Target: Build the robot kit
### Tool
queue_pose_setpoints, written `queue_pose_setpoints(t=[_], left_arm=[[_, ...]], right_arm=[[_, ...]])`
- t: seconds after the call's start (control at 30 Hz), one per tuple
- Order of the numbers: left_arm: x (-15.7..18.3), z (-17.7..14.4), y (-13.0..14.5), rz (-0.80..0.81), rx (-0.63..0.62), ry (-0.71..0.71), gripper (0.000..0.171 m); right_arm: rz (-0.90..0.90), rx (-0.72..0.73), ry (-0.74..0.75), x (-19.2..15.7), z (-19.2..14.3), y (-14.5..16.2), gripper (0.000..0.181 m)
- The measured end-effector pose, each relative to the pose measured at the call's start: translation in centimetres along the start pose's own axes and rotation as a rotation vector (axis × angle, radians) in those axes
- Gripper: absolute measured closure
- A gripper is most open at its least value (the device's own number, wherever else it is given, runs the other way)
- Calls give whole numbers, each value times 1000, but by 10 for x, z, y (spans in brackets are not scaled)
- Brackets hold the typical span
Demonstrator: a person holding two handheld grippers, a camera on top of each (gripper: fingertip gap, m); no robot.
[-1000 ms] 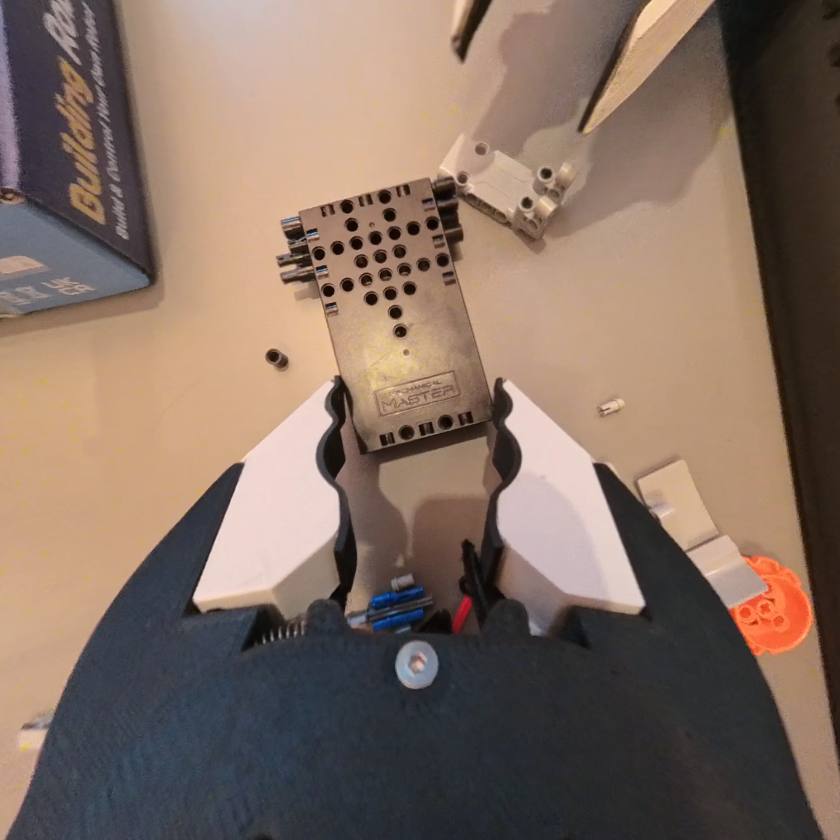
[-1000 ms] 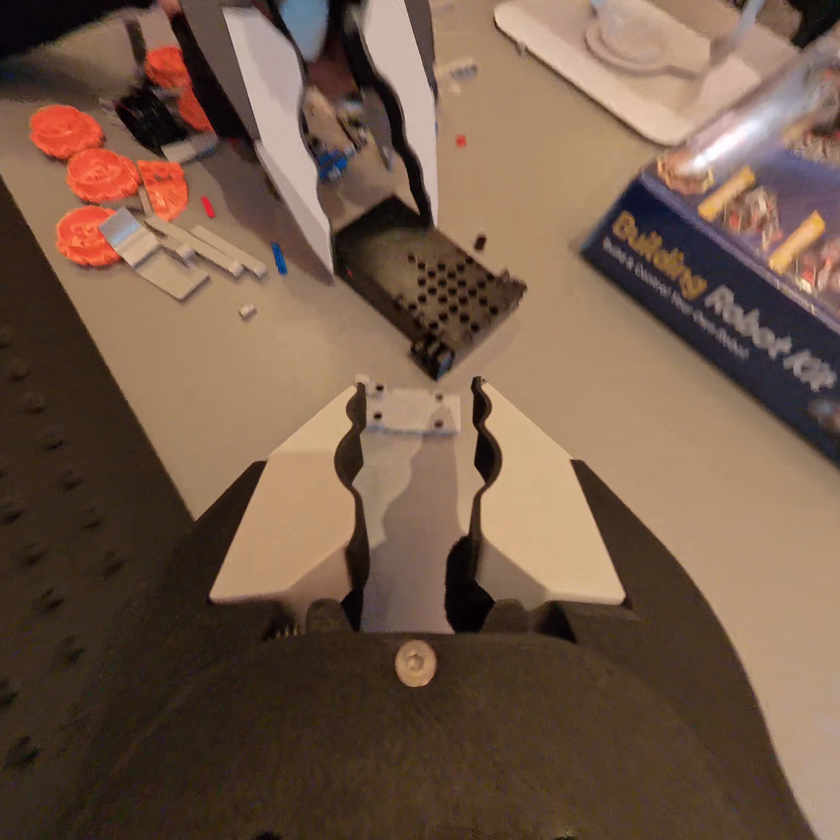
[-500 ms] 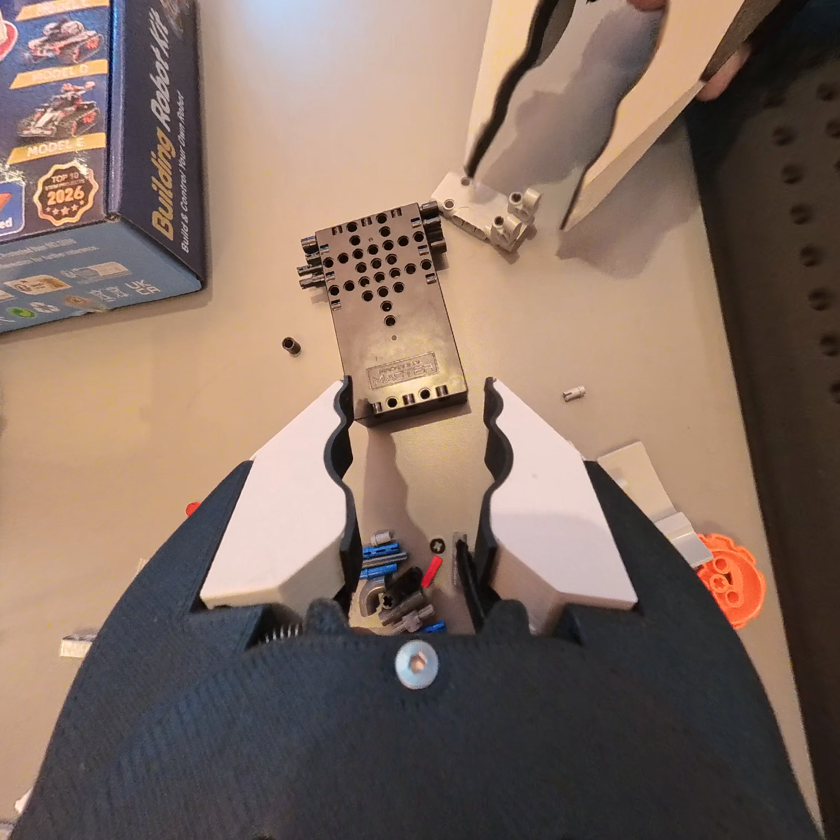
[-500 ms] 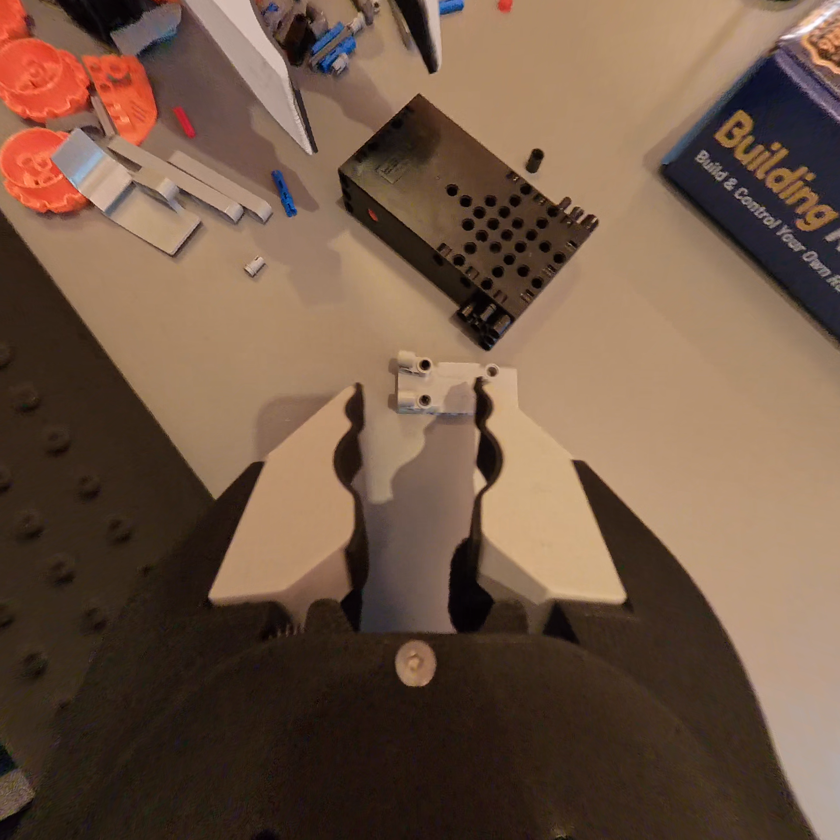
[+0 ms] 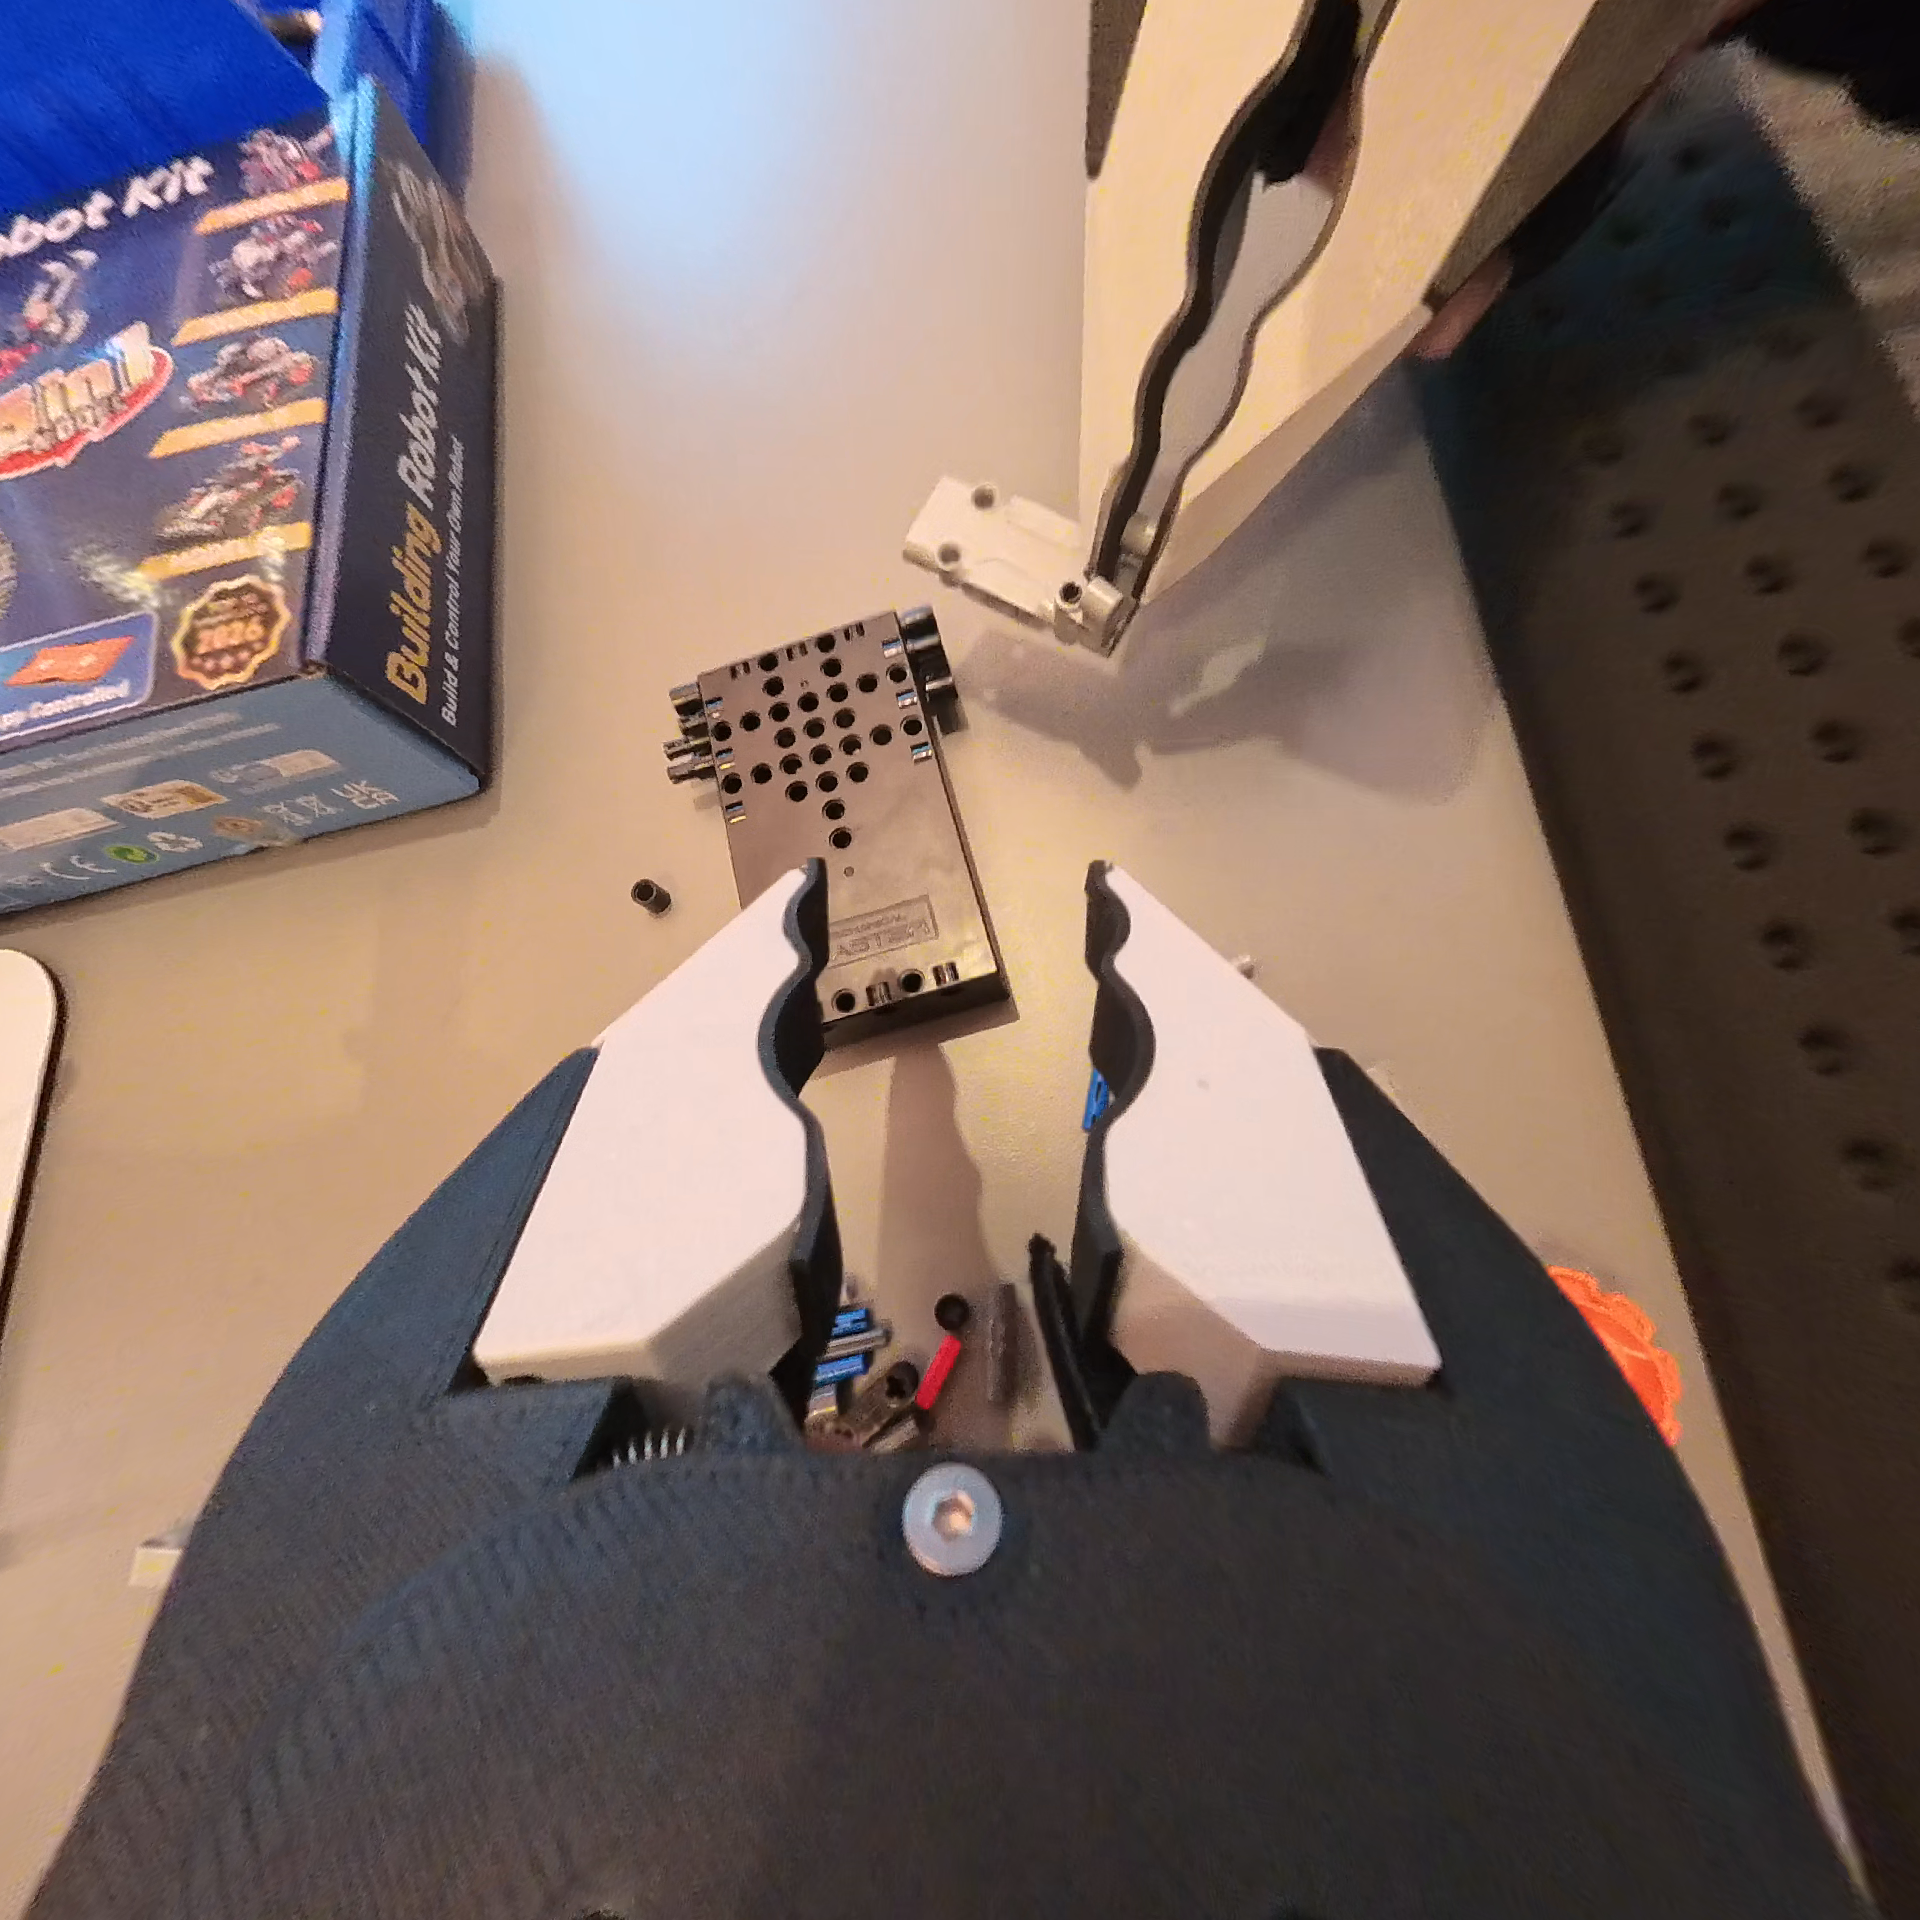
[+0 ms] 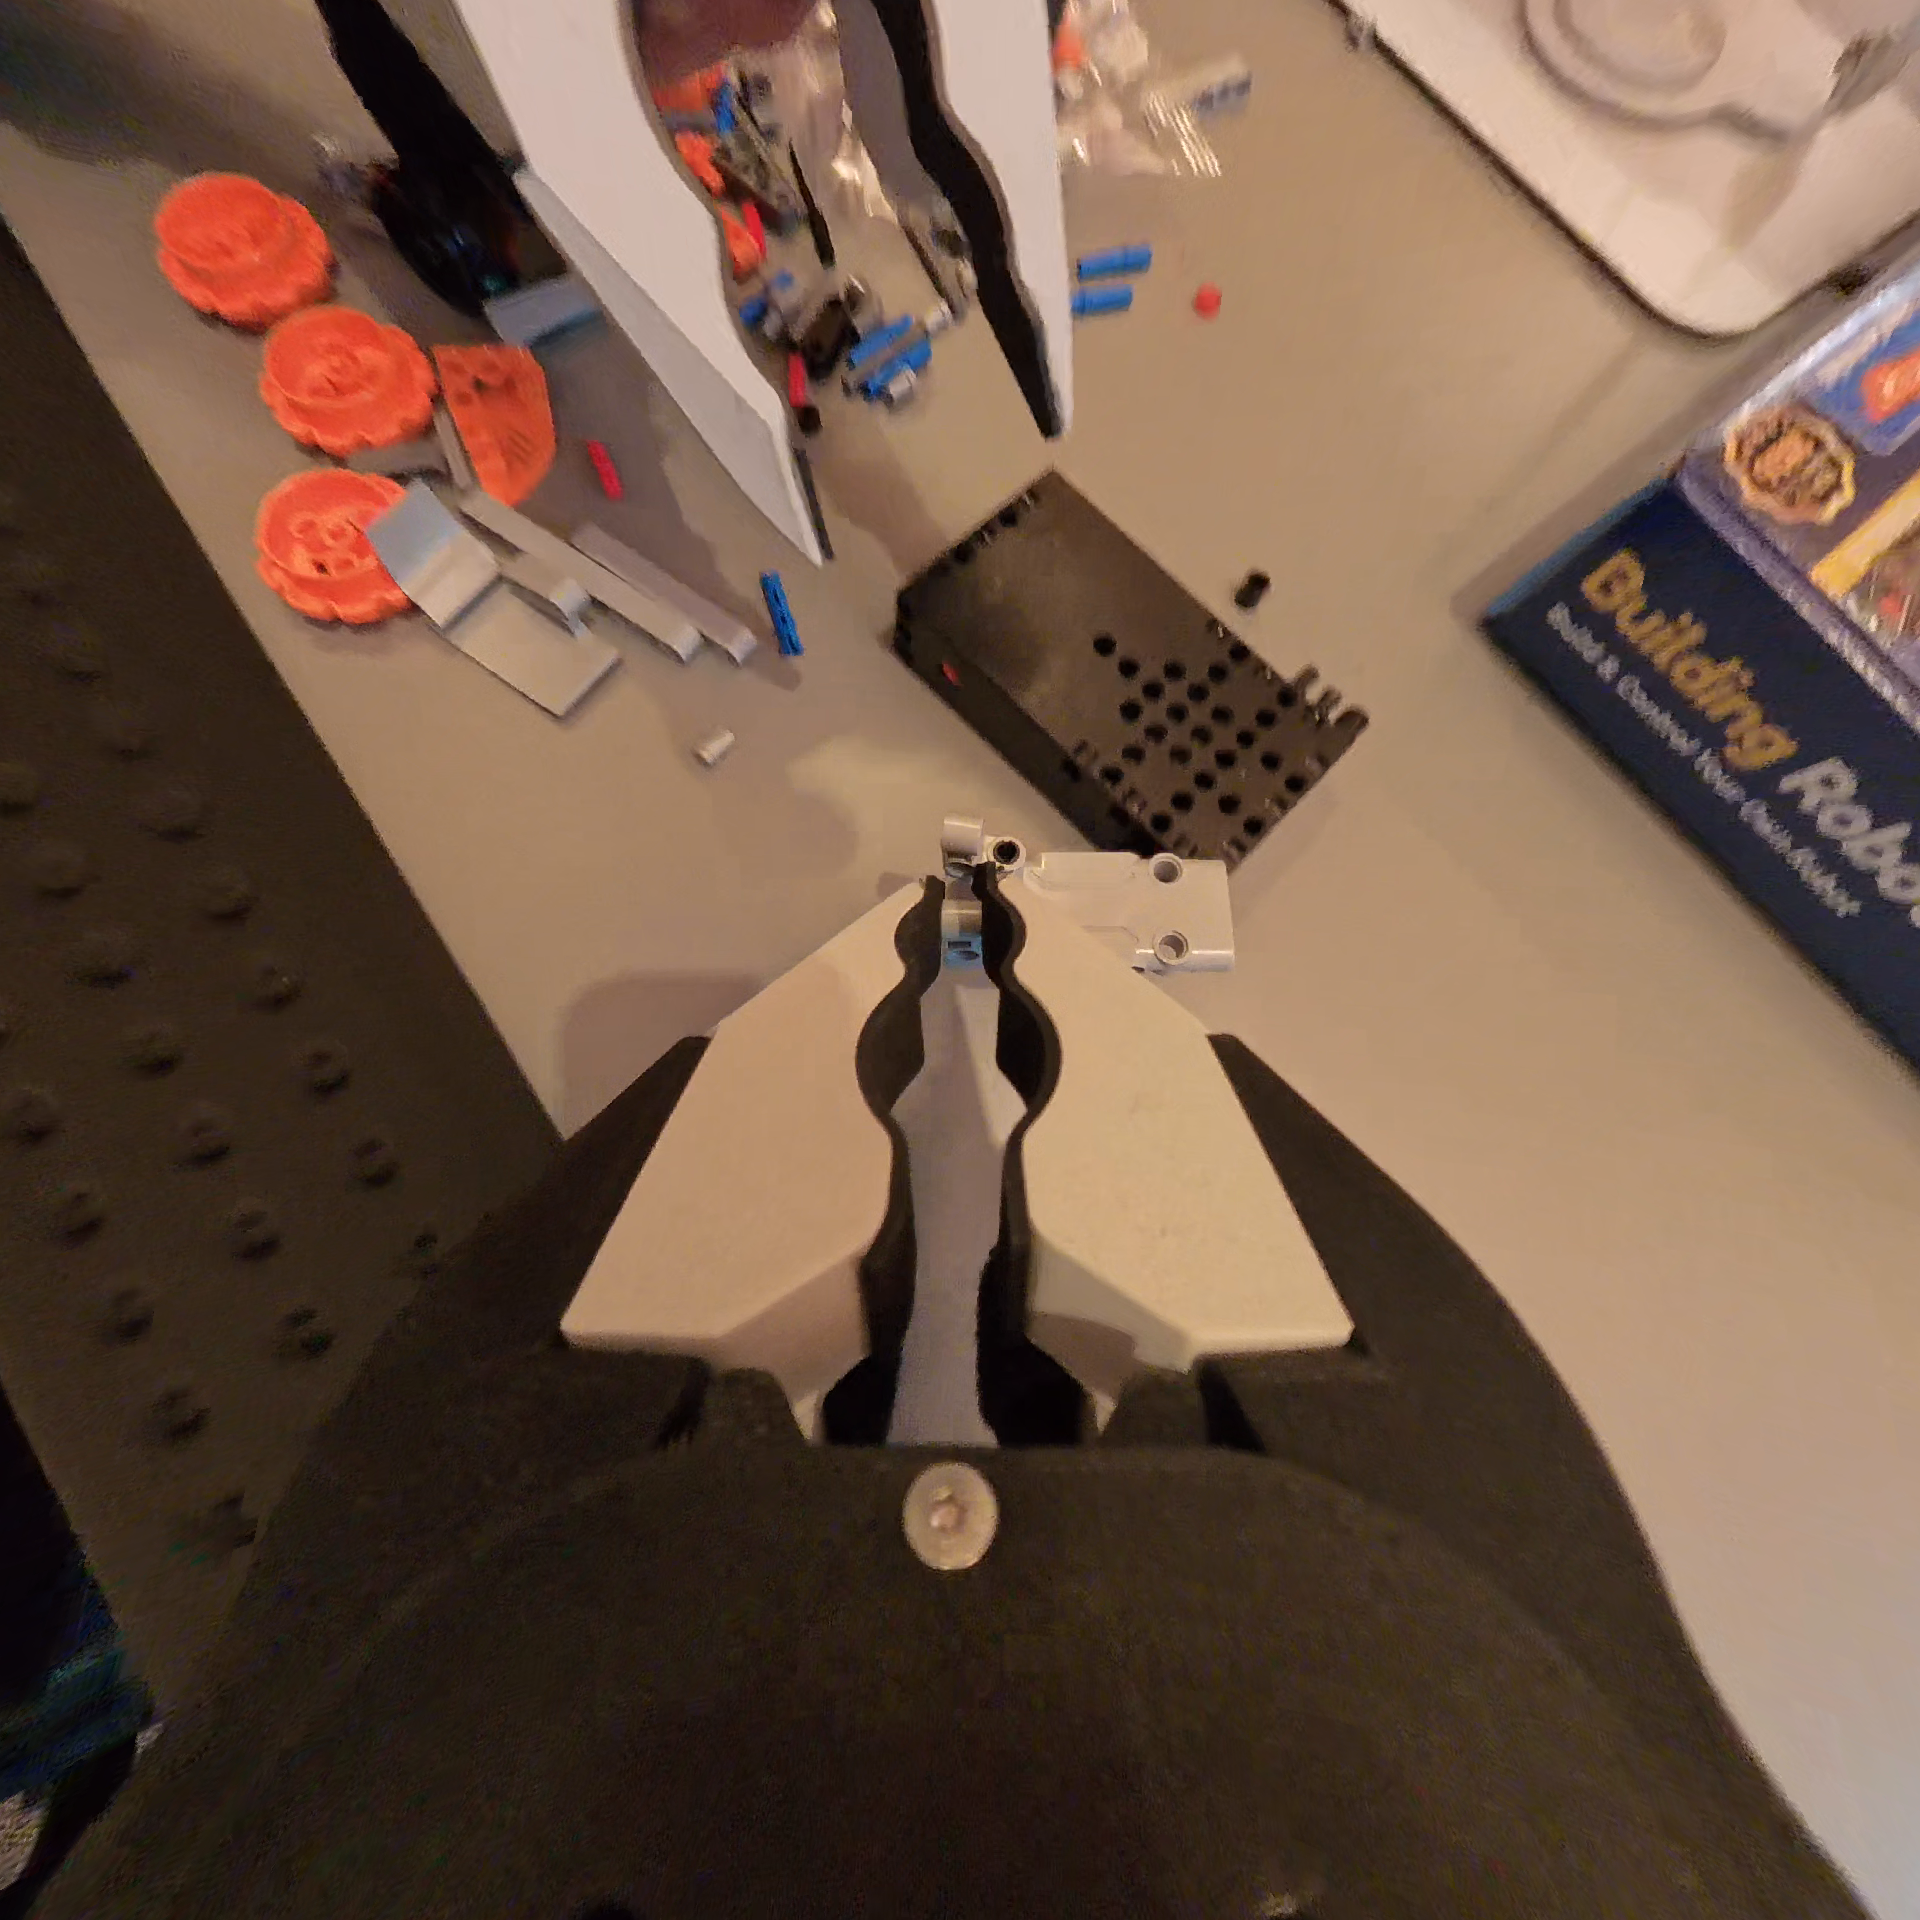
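A black perforated block point(image 5: 842, 821) lies flat on the beige table. My left gripper point(image 5: 951, 888) is open and empty above its near end, the left fingertip overlapping the block in view. In the right wrist view this block point(image 6: 1132, 717) lies just beyond my right gripper point(image 6: 971, 888). The right gripper is shut on one end of a light grey bracket point(image 6: 1143, 904), which seems to hang a little above the table. The left wrist view shows the same bracket point(image 5: 997, 561) pinched at the right gripper's tip point(image 5: 1107, 608), beyond the block's far end.
A blue kit box point(image 5: 239, 499) stands to the left of the block. Orange gears point(image 6: 332, 384), grey flat parts point(image 6: 520, 603) and small blue pins point(image 6: 779, 613) lie near a dark studded mat point(image 6: 156, 831). A white tray point(image 6: 1610, 135) is at the far side. My right fingertips sit around 8 cm from my left ones.
My right gripper has closed on the end of the grey bracket and raised it. My left gripper has let the black block go and drawn back and up, jaws wider.
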State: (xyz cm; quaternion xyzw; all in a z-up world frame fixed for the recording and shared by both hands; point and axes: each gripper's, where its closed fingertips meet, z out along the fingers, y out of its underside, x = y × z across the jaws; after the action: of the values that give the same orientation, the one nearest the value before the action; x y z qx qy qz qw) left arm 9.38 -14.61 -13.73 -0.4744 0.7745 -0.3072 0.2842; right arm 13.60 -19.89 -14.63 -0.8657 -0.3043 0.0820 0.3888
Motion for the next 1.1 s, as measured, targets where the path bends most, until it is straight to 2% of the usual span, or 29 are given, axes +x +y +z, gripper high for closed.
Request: queue_pose_setpoints(t=[0.17, 0.4, 0.5, 0.57, 0.63, 0.83, 1.0, 1.07, 1.1], left_arm=[[-2, -16, -9, -58, 90, 29, 125], [-2, -50, -34, -193, 336, 132, 133], [-14, -70, -39, -79, 416, -29, 151], [-12, -77, -35, 30, 390, -109, 156], [-13, -84, -29, 98, 362, -202, 157], [-10, -100, -8, 142, 326, -318, 155], [-18, -127, -1, 2, 437, -300, 153], [-25, -140, 1, 140, 391, -435, 152], [-27, -146, -2, 218, 364, -506, 159]], right_arm=[[-128, 107, 25, -8, -6, -45, 176], [-378, 190, 124, -17, -3, -93, 176], [-421, 161, 119, -19, 4, -100, 176], [-411, 195, 78, -23, 7, -108, 176], [-390, 238, 42, -24, 11, -119, 176], [-394, 321, -52, -31, 28, -152, 177], [-515, 325, -29, -38, 45, -172, 177], [-526, 309, -28, -39, 52, -176, 177], [-524, 289, -25, -36, 56, -174, 177]])
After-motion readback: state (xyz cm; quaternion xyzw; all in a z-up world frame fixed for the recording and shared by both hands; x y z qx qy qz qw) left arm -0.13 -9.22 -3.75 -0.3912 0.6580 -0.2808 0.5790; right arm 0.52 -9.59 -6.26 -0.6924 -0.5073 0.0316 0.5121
